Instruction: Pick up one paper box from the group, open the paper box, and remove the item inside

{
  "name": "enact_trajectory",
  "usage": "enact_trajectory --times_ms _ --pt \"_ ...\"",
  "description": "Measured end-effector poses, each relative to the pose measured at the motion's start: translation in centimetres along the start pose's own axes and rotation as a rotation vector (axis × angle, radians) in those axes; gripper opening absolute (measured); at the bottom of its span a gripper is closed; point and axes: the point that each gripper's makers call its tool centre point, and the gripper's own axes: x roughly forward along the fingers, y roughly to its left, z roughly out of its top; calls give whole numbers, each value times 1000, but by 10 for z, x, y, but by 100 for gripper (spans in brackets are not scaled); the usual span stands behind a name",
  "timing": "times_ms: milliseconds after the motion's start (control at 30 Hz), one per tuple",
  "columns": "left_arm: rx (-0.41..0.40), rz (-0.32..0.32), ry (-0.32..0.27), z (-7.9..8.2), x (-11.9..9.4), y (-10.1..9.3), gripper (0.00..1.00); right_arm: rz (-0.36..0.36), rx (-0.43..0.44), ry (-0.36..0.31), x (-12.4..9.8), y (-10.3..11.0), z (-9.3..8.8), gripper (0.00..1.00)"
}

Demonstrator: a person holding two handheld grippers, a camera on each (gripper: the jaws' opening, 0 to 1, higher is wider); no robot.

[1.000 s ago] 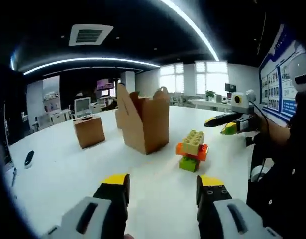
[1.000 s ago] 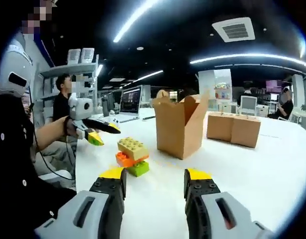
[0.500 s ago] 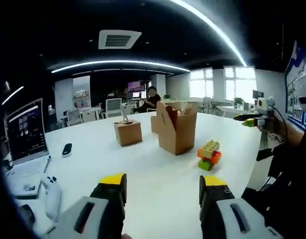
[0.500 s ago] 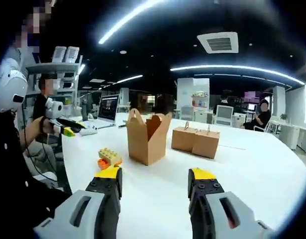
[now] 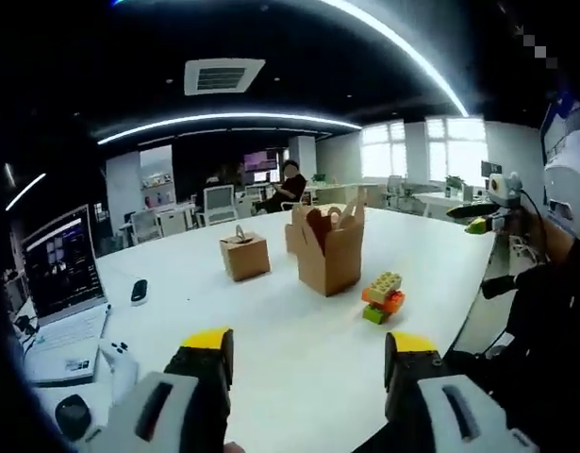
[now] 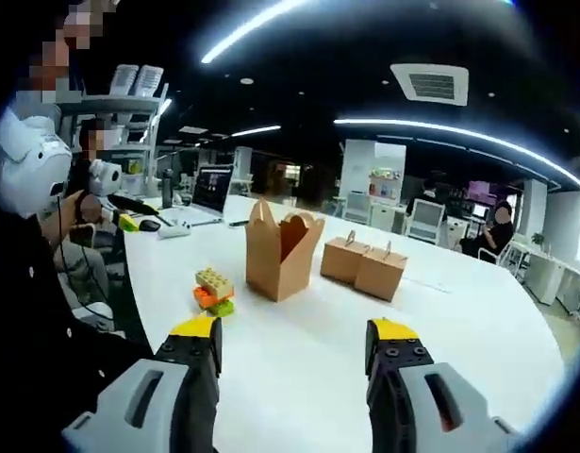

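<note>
- Left gripper view, far left: an open laptop (image 5: 54, 283) sits at the edge of the white table (image 5: 299, 349), with a white game controller (image 5: 118, 363) and a dark mouse (image 5: 73, 415) in front of it; a small dark remote (image 5: 139, 291) lies on the table farther in.
- Left gripper view, bottom: the left gripper (image 5: 308, 363) is held low over the table near its edge, level and pointing across it. Its two yellow-tipped jaws stand well apart with nothing between them.
- Left gripper view, centre: a closed paper box (image 5: 245, 256) stands to the left; the opened paper box (image 5: 329, 250) stands upright beside it with its flaps raised. Another closed box is partly hidden behind it.
- Left gripper view, right of centre: the item, a stack of toy bricks (image 5: 382, 297) in tan, orange and green, rests on the table just beside the opened paper box, apart from it.
- Left gripper view, far right: the right gripper (image 5: 478, 215) is raised above the table edge, well apart from the bricks, with the person's dark sleeve (image 5: 544, 349) below.
- Right gripper view, left: the left gripper (image 6: 129, 209) is held up by a hand (image 6: 73, 212) off the table's edge.
- Right gripper view, centre: toy bricks (image 6: 213, 289), opened paper box (image 6: 282, 250) and two closed paper boxes (image 6: 365, 265) stand in a row.
- Right gripper view, bottom: the right gripper (image 6: 294, 344) has its jaws spread wide, empty, above the table (image 6: 299, 377).
</note>
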Motion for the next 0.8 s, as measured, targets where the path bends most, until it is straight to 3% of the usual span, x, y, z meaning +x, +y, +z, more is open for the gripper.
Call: enact_trajectory --times_ms 100,367,800 --pt "-20 -22 18 3 0 -4 67 24 -11 25 -4 2 3 63" --pt "-20 4 22 15 -4 2 66 49 -56 66 -9 4 12 63" --pt "13 -24 37 22 0 -10 65 69 -50 129 -5 3 3 63"
